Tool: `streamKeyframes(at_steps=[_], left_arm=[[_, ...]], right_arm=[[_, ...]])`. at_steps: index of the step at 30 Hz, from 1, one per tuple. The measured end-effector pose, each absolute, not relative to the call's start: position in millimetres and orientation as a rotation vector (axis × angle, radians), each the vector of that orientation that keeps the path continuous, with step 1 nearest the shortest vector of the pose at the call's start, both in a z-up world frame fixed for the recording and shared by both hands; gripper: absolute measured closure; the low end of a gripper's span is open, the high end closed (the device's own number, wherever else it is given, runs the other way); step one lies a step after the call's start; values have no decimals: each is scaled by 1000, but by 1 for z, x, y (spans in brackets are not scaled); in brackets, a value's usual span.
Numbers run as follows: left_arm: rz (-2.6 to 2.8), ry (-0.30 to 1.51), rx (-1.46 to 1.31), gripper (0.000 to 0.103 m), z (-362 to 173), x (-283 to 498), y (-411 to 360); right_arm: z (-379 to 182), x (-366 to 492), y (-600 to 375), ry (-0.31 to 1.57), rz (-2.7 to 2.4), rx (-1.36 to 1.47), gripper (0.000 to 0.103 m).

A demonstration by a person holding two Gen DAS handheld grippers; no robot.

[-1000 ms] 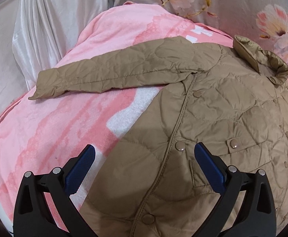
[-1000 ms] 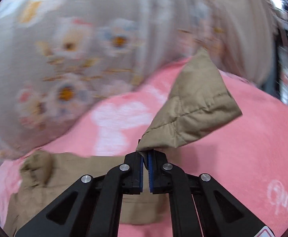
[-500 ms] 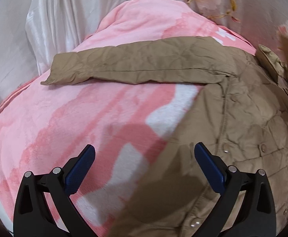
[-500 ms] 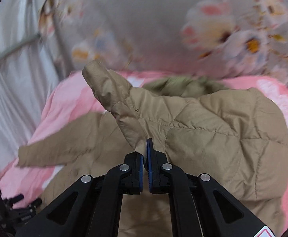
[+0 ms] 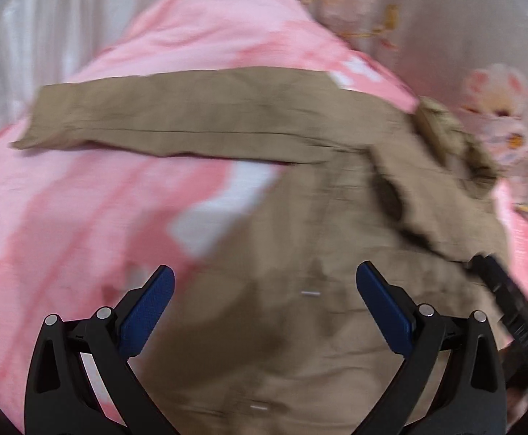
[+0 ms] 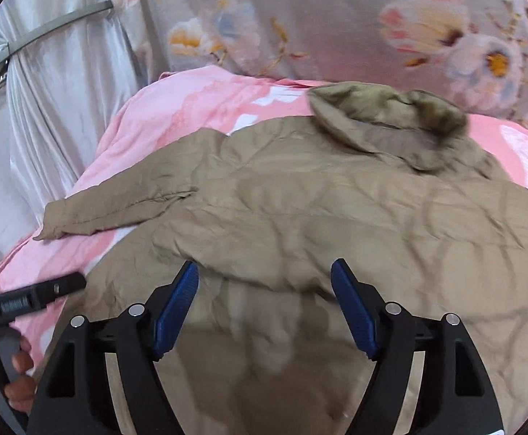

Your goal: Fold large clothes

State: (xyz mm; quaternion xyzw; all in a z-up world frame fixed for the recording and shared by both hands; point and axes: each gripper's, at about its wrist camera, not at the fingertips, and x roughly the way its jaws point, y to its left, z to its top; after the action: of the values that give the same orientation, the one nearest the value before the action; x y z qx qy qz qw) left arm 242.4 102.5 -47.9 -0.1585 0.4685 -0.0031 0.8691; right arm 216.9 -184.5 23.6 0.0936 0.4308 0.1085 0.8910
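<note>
Tan quilted jacket (image 6: 336, 217) spread on pink blanket (image 5: 82, 217); one sleeve folded across body, other sleeve (image 5: 162, 123) outstretched beyond collar's left. Left gripper (image 5: 264, 301) and right gripper (image 6: 264, 293) both agape, empty, above jacket body. Risk: puffy folded sleeve springing back; slippery fabric escaping shallow pinch.

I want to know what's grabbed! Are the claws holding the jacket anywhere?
No. The left gripper and right gripper are open above the jacket.

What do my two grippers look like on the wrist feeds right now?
Both match: the left gripper and right gripper have matte black, cut-out linkage arms with silver pivot pins and flat blue textured pads. The right-wrist view also shows the left tool's black body with small white lettering, unreadable, held in a bare hand. No cables visible.
</note>
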Motion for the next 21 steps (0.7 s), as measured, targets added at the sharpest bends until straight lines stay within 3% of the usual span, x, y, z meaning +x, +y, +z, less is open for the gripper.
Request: streamKeyframes(at_steps=[6,11,12,13,14,15,16,18,21], left_arm=[[-223,1041,-437,5,-47,283,44],[-117,1088,-385,6,-68,335,20],[-93,1090,-398,12,-73,341,21],[-70,1091,-405,26,-76,345,21],[-58,1087,-402,33,-76,348,21],[-39,1082,-383,45,-75,350,20],[-26,1071,-361,66,-73,349,21],[-47,1066,-342,103,-69,345,25],[-32,1064,-288,103,-67,341,25]], right_arm=[[17,189,-301,888,-35,369,30],[-20,184,-398,888,-134,782,35],[-27,186,-407,891,-148,811,42],[-36,191,-417,896,-171,840,51],[-42,195,-425,898,-183,860,56],[-47,197,-429,896,-190,873,67],[-50,203,-434,895,-198,883,81],[-46,210,-436,871,-199,877,93],[-19,207,-429,789,-205,761,96]])
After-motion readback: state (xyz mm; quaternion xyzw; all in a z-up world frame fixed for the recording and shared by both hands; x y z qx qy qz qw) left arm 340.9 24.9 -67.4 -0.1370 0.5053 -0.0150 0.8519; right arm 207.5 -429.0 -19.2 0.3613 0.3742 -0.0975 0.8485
